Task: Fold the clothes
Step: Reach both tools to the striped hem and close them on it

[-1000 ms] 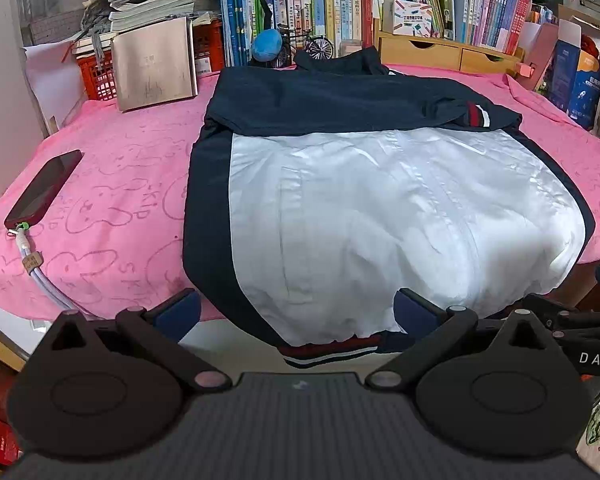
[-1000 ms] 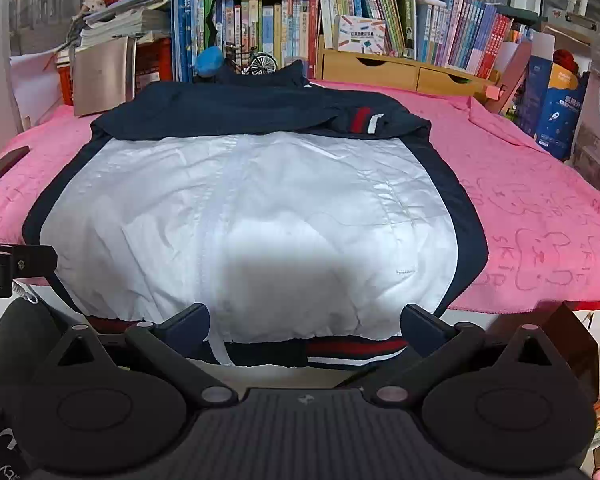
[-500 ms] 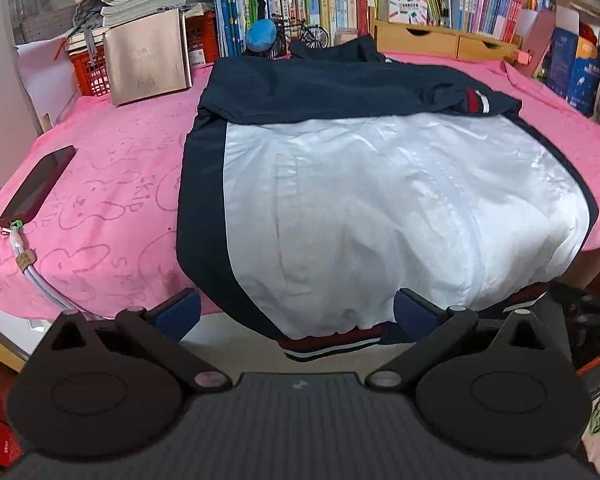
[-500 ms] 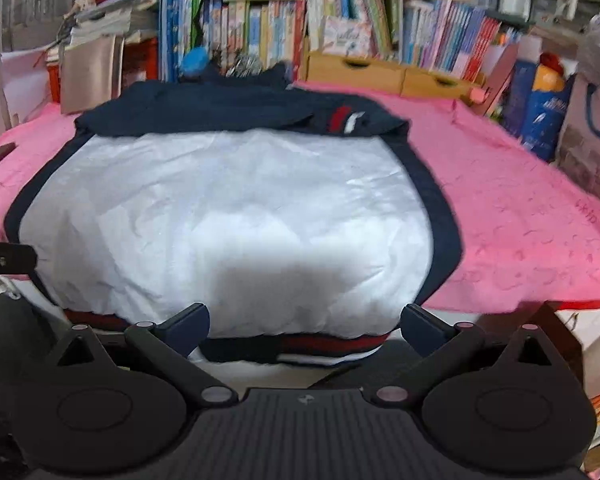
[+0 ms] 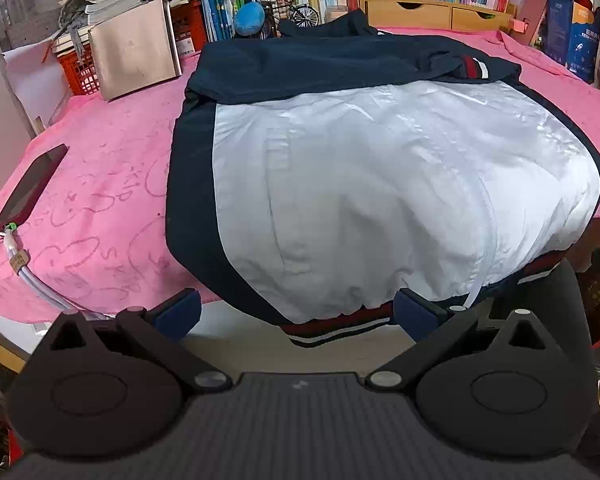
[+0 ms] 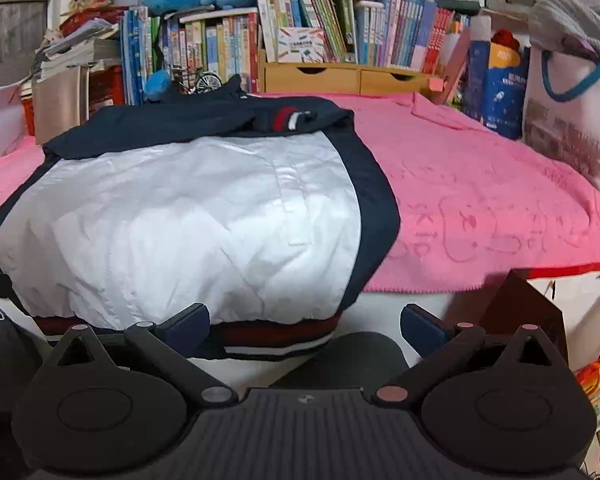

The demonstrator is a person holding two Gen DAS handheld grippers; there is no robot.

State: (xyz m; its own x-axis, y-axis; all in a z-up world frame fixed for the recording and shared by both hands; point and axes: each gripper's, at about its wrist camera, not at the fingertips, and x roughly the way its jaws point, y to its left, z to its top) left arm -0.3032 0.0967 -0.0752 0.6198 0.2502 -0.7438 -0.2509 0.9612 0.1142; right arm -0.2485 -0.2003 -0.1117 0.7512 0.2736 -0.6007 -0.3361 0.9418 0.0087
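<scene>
My fingers are spread and empty on both the left gripper [image 5: 296,312] and right gripper [image 6: 305,322], level with the striped hem [image 6: 268,340] of the jacket [image 5: 380,184] overhanging the pink-covered tabletop [image 6: 480,208], where a shallow pinch might catch only the slippery top layer.

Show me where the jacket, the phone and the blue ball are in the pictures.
jacket [image 5: 380,200], left wrist view, on its white front panel.
phone [image 5: 32,188], left wrist view, on the middle of its dark screen.
blue ball [image 5: 249,18], left wrist view, on its rounded front.
</scene>
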